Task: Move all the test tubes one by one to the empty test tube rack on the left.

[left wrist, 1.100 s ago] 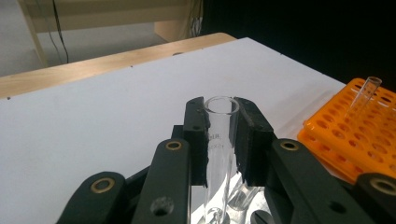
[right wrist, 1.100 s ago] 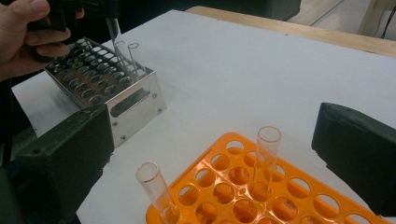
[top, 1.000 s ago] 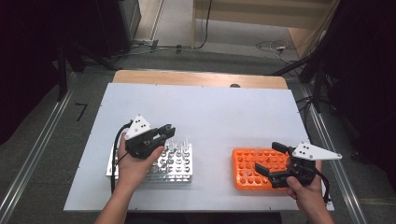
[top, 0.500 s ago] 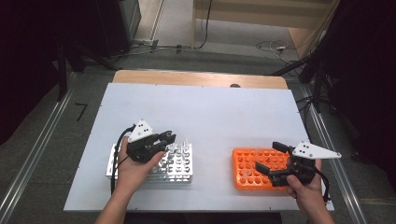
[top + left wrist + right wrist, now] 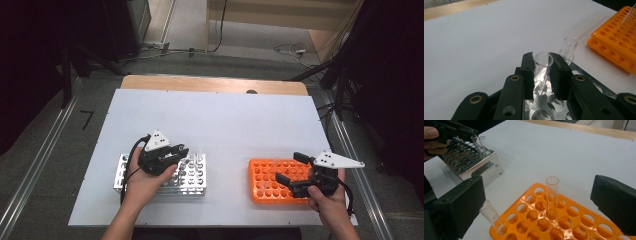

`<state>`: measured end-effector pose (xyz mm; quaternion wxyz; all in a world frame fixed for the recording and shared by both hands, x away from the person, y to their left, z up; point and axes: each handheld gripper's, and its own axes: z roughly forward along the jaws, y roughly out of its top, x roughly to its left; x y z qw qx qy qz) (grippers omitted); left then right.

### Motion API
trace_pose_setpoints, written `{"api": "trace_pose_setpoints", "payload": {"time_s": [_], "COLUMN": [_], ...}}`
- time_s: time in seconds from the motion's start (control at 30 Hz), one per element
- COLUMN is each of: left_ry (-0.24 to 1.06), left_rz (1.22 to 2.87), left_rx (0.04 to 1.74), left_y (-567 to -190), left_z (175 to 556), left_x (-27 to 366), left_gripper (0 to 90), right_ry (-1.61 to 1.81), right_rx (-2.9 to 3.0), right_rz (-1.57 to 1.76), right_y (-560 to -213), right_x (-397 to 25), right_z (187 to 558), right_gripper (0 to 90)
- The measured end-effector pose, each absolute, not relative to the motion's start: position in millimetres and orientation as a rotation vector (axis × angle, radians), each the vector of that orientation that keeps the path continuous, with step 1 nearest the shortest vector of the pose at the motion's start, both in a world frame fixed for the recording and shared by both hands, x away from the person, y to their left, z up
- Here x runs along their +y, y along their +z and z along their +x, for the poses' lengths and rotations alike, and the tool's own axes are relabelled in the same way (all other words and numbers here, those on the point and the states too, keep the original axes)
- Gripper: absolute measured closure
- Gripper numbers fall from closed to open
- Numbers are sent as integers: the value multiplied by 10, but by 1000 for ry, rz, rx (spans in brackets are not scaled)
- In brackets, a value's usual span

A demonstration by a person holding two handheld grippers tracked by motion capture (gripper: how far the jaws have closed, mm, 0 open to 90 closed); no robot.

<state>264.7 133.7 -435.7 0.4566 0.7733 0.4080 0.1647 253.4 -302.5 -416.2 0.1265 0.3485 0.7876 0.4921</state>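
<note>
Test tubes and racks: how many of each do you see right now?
Racks: 2, a metal rack and an orange rack.
Test tubes: 5, with 3 at the metal rack (one in the left claw) and 2 in the orange rack.
Total: 7.

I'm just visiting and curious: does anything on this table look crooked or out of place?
One glass tube at the corner of the orange rack leans sideways, while its neighbour stands upright. Nothing looks spilled or broken.
</note>
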Motion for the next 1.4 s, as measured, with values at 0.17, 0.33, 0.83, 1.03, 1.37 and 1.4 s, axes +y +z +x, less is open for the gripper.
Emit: {"api": "trace_pose_setpoints", "payload": {"time_s": [0.17, 0.33, 0.83, 1.03, 1.37, 1.4], "left_ry": [408, 402, 333, 279, 282, 282], "left_rz": [1892, 1869, 1797, 1787, 1778, 1778], "left_rx": [1021, 1021, 959, 920, 898, 898], "left_y": [-4343, -4323, -4190, -4190, -4161, -4160], "left_z": [2639, 2621, 2384, 2322, 2262, 2259], "left_x": [1355, 1388, 1384, 1337, 1261, 1260], "left_gripper": [675, 585, 180, 10, 0, 0], "right_ry": [1407, 1390, 1266, 1210, 1148, 1140], "right_rx": [2304, 2331, 2362, 2357, 2359, 2360], "right_rz": [1044, 1065, 1120, 1154, 1162, 1168], "right_y": [-4220, -4287, -4470, -4533, -4587, -4590], "right_x": [-3035, -3019, -2920, -2902, -2845, -2840], "right_z": [2571, 2606, 2698, 2735, 2749, 2749], "right_gripper": [40, 136, 466, 522, 651, 652]}}
